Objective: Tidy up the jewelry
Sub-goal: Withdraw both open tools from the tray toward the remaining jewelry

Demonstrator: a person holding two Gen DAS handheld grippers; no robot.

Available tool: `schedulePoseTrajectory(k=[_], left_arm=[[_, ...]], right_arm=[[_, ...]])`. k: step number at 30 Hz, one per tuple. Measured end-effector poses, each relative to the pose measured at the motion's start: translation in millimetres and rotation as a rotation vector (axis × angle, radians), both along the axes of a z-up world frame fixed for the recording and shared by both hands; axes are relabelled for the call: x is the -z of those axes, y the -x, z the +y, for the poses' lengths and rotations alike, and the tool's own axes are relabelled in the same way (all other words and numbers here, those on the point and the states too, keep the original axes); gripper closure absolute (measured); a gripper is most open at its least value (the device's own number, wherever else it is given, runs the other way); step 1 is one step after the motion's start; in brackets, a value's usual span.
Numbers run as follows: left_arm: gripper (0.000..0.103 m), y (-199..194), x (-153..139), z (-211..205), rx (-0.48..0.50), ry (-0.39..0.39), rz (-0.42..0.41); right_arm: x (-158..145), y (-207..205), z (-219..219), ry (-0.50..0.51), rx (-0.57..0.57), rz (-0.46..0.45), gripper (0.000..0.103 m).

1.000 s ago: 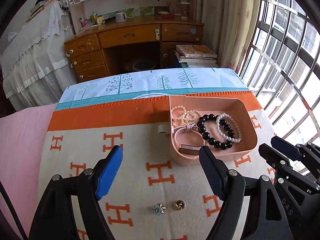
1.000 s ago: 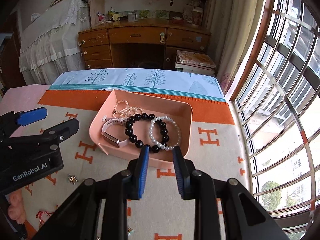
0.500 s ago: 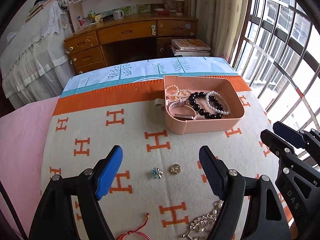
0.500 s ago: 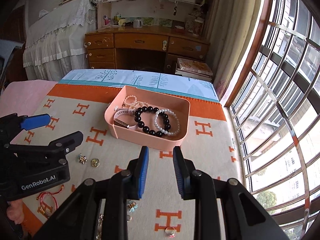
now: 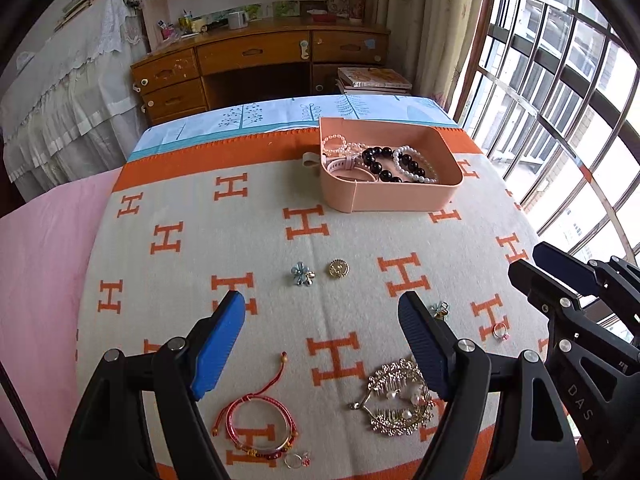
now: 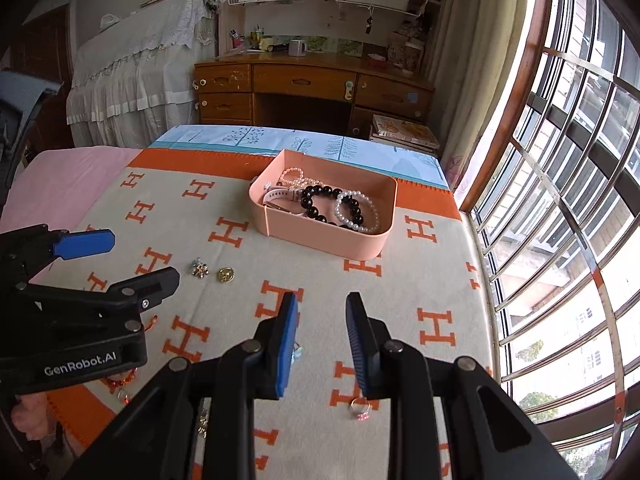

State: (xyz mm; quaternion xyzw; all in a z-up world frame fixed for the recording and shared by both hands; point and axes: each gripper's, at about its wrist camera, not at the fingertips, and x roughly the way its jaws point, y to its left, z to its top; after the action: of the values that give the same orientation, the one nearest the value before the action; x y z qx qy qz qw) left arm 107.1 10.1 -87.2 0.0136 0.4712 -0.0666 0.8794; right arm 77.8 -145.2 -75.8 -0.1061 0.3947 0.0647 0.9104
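Note:
A pink tray (image 5: 384, 200) (image 6: 320, 240) on the H-patterned blanket holds a black bead bracelet (image 5: 378, 160), pearl bracelets (image 5: 416, 168) and a pink watch (image 5: 344, 164). Loose on the blanket lie a blue flower brooch (image 5: 302, 274), a gold round brooch (image 5: 338, 268), a red string bracelet (image 5: 256, 420), a gold hair comb (image 5: 398, 398) and a small ring (image 6: 359, 405). My left gripper (image 5: 320, 340) is open and empty above the blanket, between bracelet and comb. My right gripper (image 6: 322, 340) is open and empty, just above the ring.
The blanket (image 5: 180, 280) covers a bed whose right edge runs along a barred window (image 6: 560, 200). A wooden desk (image 5: 260, 60) and a book stack (image 5: 376, 80) stand beyond the bed. A pink sheet (image 5: 40, 260) lies at the left.
Both grippers have pulled back from the tray toward the near end of the blanket. The right jaws have opened a little wider. More loose jewelry has come into view.

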Motion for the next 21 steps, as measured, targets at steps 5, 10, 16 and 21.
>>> schedulePoseTrajectory(k=[5, 10, 16, 21], left_arm=[[0.026, 16, 2, -1, 0.003, 0.009, 0.001], [0.026, 24, 12, -6, 0.011, -0.007, 0.024], [0.026, 28, 28, -4, 0.004, -0.006, 0.068], [0.026, 26, 51, 8, -0.021, -0.005, 0.130]], right_arm=[[7, 16, -4, -0.022, -0.009, 0.019, 0.078], [17, 26, -12, -0.060, -0.009, 0.056, 0.078], [33, 23, -33, -0.186, 0.009, 0.159, 0.078], [50, 13, -49, -0.270, 0.048, 0.232, 0.078]])
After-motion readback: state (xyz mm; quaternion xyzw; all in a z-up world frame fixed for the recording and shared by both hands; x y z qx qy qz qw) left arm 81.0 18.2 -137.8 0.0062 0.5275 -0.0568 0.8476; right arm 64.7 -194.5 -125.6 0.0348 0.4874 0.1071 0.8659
